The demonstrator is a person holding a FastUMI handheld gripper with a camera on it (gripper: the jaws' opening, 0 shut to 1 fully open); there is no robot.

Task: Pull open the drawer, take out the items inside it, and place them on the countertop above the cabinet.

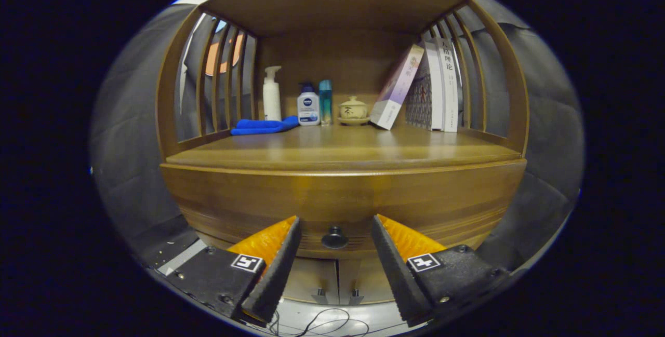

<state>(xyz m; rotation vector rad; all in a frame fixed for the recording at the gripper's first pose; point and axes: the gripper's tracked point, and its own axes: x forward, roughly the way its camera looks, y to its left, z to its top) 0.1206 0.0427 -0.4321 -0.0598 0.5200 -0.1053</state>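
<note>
The drawer (343,207) beyond the tool (335,220) is closed, hiding its contents; the lower cabinet doors (337,280) are partly masked by its fingers.

The gripper (335,223) stands spread wide, its fingers either side of the drawer knob (334,238) and apart from it. The drawer (343,197) is closed. Beyond, the surface (343,152) carries a blue cloth (262,126), bottles (307,104), a lidded cup (353,110) and leaning books (434,88).

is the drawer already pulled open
No, the drawer front sits flush with the cabinet, and the open hand-held gripper has its knob between its fingers, untouched.
</note>
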